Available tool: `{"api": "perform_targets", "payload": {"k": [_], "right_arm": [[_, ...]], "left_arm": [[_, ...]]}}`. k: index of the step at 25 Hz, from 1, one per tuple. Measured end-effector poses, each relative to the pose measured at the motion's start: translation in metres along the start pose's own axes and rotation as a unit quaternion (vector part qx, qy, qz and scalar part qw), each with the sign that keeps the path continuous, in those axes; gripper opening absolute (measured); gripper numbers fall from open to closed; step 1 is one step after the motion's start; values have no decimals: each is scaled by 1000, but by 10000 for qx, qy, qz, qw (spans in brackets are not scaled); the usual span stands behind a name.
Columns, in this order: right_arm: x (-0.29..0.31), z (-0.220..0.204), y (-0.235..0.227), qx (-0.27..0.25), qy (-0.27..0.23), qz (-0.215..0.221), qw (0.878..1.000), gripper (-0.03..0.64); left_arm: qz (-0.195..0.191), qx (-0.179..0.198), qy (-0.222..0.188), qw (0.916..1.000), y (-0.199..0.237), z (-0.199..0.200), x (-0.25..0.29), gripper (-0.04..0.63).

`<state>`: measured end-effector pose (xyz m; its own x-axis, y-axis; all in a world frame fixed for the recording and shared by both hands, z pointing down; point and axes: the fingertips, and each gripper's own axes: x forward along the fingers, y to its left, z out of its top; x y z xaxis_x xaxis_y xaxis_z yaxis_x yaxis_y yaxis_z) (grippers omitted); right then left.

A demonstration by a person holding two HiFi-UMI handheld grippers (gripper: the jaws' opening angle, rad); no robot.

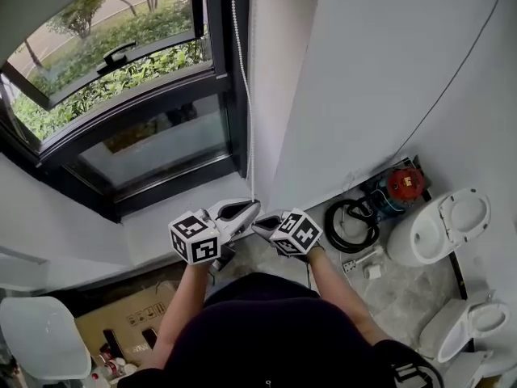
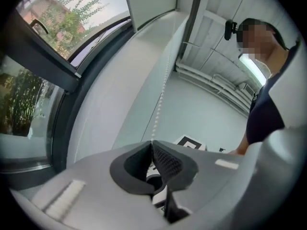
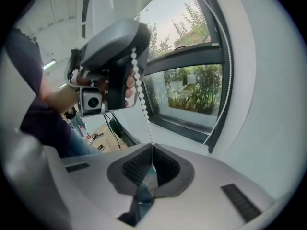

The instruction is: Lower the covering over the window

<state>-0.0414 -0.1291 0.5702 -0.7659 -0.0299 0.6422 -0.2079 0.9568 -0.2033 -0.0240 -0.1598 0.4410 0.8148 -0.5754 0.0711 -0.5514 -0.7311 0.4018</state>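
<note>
The left tool (image 2: pixel 152 143) and right tool (image 3: pixel 152 147) are each clamped shut on the chain (image 1: pixel 239 71). The chain's upper end is cut off at the frame top. The window (image 1: pixel 153 144) is only partly in view.

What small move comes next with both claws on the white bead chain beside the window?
Probably open the right claw. Both are shut on the white bead chain, with the left claw higher on it, so the left could then pull down.
</note>
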Motion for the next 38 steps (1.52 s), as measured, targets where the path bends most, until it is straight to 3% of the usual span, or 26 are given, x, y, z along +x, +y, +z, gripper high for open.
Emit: {"api": "perform_targets", "payload": {"k": [4, 9, 15, 22, 25, 27, 31, 38], "right_arm": [[2, -16, 5, -165, 197, 134, 9996, 14], [9, -51, 17, -58, 322, 260, 9991, 14], [7, -65, 34, -139, 357, 537, 9978, 15], [-1, -69, 26, -121, 300, 327, 9989, 15], [-3, -70, 23, -110, 268, 280, 9992, 15], [-4, -68, 19, -118, 181, 129, 9997, 15], [-10, -68, 17, -96, 112, 22, 9999, 15], [-19, -64, 15, -137, 70, 8, 9999, 15]], "left_arm": [[227, 305, 293, 9988, 3, -15, 1, 14], [268, -274, 71, 9992, 3, -49, -5, 14], [407, -207, 67, 9989, -1, -63, -6, 14], [303, -255, -2, 9992, -8, -70, -3, 12], [412, -116, 542, 9976, -6, -98, 1, 12], [465, -227, 746, 9959, -3, -121, 0, 12], [591, -499, 765, 9941, 1, -143, -8, 12], [690, -620, 662, 9935, 9, -141, -12, 12]]}}
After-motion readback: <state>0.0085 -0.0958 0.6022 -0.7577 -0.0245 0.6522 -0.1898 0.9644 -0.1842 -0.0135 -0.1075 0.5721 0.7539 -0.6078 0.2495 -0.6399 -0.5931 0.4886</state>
